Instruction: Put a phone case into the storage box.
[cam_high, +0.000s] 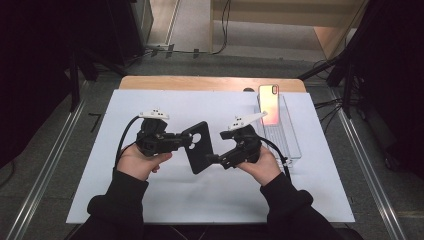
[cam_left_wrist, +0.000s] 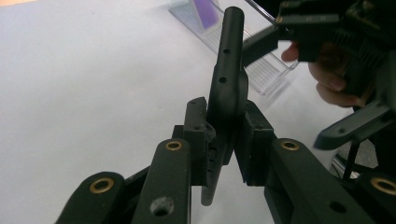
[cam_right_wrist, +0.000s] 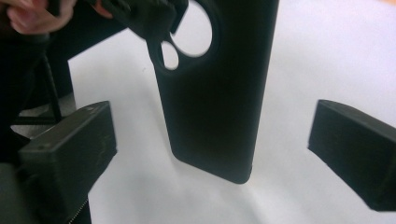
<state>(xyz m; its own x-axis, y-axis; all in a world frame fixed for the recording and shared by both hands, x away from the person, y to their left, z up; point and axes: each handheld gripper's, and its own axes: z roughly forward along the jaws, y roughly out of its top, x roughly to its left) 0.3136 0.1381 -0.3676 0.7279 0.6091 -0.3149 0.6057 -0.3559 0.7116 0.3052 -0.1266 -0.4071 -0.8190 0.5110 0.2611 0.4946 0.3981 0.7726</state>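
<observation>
A black phone case (cam_high: 200, 146) with round camera cut-outs hangs above the white mat, held upright at its camera end. My left gripper (cam_high: 189, 140) is shut on it; in the left gripper view both pads (cam_left_wrist: 196, 135) clamp the case's edge (cam_left_wrist: 229, 79). My right gripper (cam_high: 218, 146) stands open just right of the case. In the right gripper view its jaws sit wide apart on either side of the case's lower end (cam_right_wrist: 215, 93), and neither pad (cam_right_wrist: 70, 154) touches it.
A clear plastic tray (cam_high: 287, 142) lies at the right of the white mat (cam_high: 165, 200), with a phone (cam_high: 270, 104) with a pinkish back leaning in its far end. The wooden table edge (cam_high: 200, 82) shows beyond the mat.
</observation>
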